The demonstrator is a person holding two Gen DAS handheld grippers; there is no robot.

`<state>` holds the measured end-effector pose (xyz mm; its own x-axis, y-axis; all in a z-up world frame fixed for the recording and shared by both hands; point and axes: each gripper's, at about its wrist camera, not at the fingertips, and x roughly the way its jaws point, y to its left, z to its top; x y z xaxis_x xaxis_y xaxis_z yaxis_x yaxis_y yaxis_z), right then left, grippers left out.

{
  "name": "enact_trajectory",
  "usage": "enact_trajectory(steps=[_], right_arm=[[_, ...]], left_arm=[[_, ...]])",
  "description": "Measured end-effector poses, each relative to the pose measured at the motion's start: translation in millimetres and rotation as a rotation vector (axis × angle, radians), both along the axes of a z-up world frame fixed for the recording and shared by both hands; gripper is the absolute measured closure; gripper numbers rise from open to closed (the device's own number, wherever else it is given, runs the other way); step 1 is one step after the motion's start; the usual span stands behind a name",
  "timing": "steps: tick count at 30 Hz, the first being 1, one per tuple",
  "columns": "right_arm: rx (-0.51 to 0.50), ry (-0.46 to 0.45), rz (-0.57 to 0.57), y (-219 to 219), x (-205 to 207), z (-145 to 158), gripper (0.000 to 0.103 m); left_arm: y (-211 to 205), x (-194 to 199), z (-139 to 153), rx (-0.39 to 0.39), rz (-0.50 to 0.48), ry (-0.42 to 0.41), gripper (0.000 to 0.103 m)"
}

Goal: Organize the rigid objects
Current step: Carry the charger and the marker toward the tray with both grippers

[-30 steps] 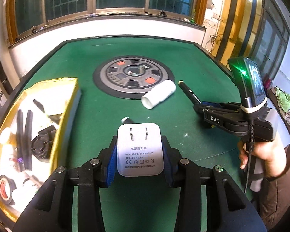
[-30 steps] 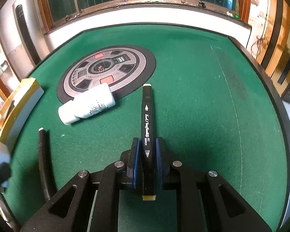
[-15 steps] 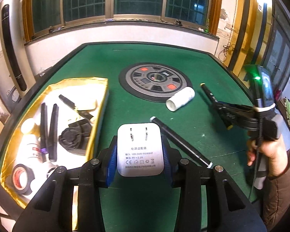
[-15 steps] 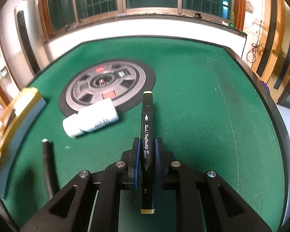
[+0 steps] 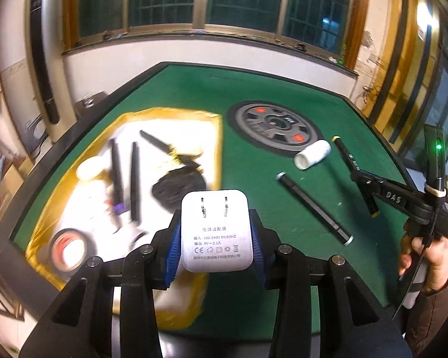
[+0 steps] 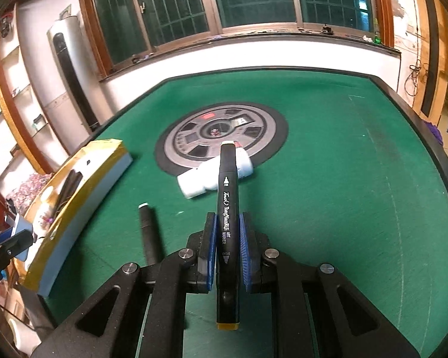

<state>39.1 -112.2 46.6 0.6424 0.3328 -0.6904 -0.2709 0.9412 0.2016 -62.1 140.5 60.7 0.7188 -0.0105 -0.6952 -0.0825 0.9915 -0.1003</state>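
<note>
My left gripper (image 5: pixel 215 235) is shut on a white power adapter (image 5: pixel 215 232), prongs facing the camera, held above the near edge of a gold-rimmed tray (image 5: pixel 216 143). The tray holds black sticks, a black round part and a tape roll (image 5: pixel 67 252). My right gripper (image 6: pixel 227 247) is shut on a black art marker (image 6: pixel 227 208) that points away, lifted over the green table (image 6: pixel 328 179). In the left wrist view that right gripper (image 5: pixel 363 179) shows at the right with the marker (image 5: pixel 348 161) in it. A second black marker (image 5: pixel 312 207) and a white bottle (image 5: pixel 312 154) lie on the felt.
A round grey disc (image 6: pixel 221 137) sits at the table's middle, the white bottle (image 6: pixel 215 176) against its near rim. The tray (image 6: pixel 74 205) stands at the left edge. A person's hand (image 5: pixel 430 256) grips the right tool. Windows and a wall lie beyond the raised table border.
My left gripper has swung left with the adapter, from over bare felt to over the tray's near edge. My right gripper has risen and drifted left with the marker.
</note>
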Motion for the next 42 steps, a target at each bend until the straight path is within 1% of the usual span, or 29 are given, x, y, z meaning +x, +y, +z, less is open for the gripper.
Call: enact_trajectory(steps=[5, 10, 18, 22, 26, 33, 36, 42], right_arm=[[0.021, 0.000, 0.023, 6.0, -5.7, 0.6, 0.090], [0.036, 0.001, 0.058, 17.5, -10.2, 3.4, 0.090], [0.042, 0.004, 0.126, 42.1, -21.0, 8.7, 0.090], [0.034, 0.004, 0.147, 53.0, -23.9, 7.9, 0.090], [0.025, 0.006, 0.161, 63.0, -27.0, 6.4, 0.090], [0.016, 0.003, 0.177, 71.0, -30.8, 8.3, 0.090], [0.014, 0.002, 0.188, 75.6, -33.0, 9.5, 0.090], [0.020, 0.005, 0.235, 91.0, -36.9, 13.1, 0.090]], left_arm=[[32.2, -26.2, -4.2, -0.024, 0.084, 0.015, 0.065], [52.2, -31.8, -4.8, -0.029, 0.136, 0.017, 0.065], [84.2, -21.1, -3.9, -0.067, 0.173, 0.034, 0.065], [111.0, -3.3, -8.3, -0.129, 0.175, 0.087, 0.065], [133.8, 15.6, -16.1, -0.152, 0.189, 0.139, 0.065], [133.9, 24.2, -24.0, -0.122, 0.179, 0.154, 0.064], [133.3, 25.4, -25.4, -0.091, 0.183, 0.154, 0.064], [140.3, 28.9, -30.2, -0.057, 0.195, 0.172, 0.064]])
